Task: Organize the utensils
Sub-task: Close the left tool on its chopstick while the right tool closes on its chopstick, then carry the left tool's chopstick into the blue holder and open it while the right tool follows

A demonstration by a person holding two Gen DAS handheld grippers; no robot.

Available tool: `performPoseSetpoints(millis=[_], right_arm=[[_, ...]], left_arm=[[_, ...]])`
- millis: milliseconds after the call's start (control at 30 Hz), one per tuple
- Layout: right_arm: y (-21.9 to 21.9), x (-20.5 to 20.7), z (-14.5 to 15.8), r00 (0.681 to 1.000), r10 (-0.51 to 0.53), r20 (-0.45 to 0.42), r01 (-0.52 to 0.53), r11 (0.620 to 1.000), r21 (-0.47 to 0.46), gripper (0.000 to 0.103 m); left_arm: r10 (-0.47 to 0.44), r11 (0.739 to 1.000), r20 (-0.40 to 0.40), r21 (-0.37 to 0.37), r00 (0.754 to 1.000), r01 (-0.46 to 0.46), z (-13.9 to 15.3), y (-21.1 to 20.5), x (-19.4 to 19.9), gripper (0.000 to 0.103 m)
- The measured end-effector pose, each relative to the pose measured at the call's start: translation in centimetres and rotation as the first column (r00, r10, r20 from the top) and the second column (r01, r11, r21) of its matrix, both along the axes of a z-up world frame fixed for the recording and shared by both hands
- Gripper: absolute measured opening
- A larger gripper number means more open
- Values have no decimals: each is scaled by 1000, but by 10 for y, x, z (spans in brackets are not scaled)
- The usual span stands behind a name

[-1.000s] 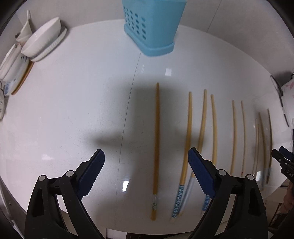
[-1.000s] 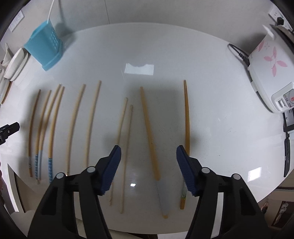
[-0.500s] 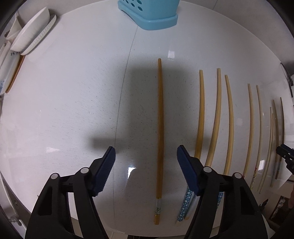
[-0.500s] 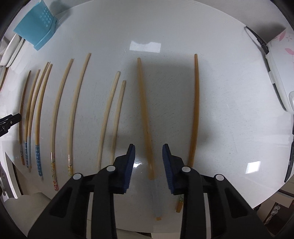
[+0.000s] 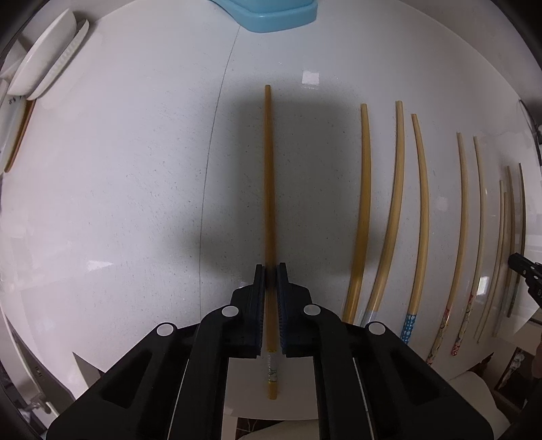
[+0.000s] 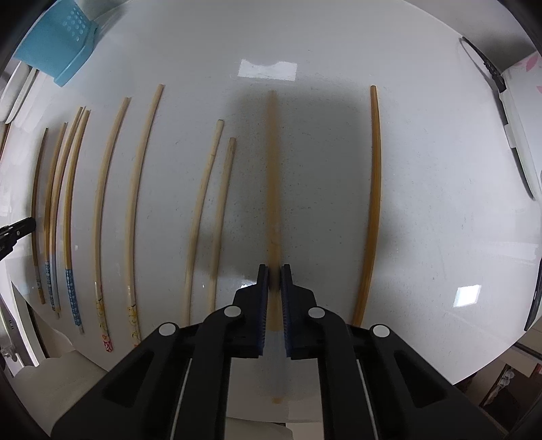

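Amber-brown chopstick (image 5: 269,169) runs up the centre of the left wrist view, and the left gripper (image 5: 271,270) has just been closing; its jaws now clamp the stick near its decorated lower end. We judge that low grip leaves the long tip free to drop into the blue holder (image 5: 271,13) at the top edge.

At the centre of the right wrist view, the right gripper (image 6: 274,270) has likewise just been closing and now pinches a second, blurred chopstick (image 6: 272,169) above its pale end. Both grippers point down at the white table (image 5: 118,203), each taking one stick, so we read this as a paired pick-up.

Counting across the right wrist view, we find ten chopsticks: four at the left, a patterned pair (image 6: 111,203), a pale pair (image 6: 210,203), the gripped one, and a lone one (image 6: 374,186) at the right. We see one holder.
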State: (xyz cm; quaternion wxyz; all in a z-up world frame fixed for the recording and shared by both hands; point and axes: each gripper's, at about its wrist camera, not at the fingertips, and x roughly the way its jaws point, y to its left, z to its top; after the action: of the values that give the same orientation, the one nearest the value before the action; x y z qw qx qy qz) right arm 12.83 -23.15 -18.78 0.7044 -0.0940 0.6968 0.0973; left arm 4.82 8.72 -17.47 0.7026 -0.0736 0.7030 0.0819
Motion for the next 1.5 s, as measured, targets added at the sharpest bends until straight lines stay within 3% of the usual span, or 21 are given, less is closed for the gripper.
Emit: performPoseSetpoints(millis=[200,333,767,900,1000,1300,1500], right_arm=[[6,-11,5,1000,-12,20,12,1000,0,7],[6,-16,23,998,-20,62,19,1000,19,7],[29,-27,101,965,-19,263,-4,996,86,7],[48,-19,131,940,-23,341,-23,991,131,7],[62,-13,149,918,-17,395,-47,988,150,7],[98,10,187,861,-32,507,-102,967,235,7],[120,21,207,817,-52,574,-144,945,292,7]], left_arm=[[8,1000,32,-24,999,-7,4,-1,-4,6],[27,999,111,-49,993,-22,21,-2,-14,6],[84,996,354,-20,931,-82,96,14,-34,6],[87,996,430,-19,899,-87,118,17,-29,6],[80,997,487,-25,869,-78,124,26,-4,6],[49,999,616,-15,786,-50,163,29,25,6],[53,999,699,-37,713,-38,186,34,45,6]])
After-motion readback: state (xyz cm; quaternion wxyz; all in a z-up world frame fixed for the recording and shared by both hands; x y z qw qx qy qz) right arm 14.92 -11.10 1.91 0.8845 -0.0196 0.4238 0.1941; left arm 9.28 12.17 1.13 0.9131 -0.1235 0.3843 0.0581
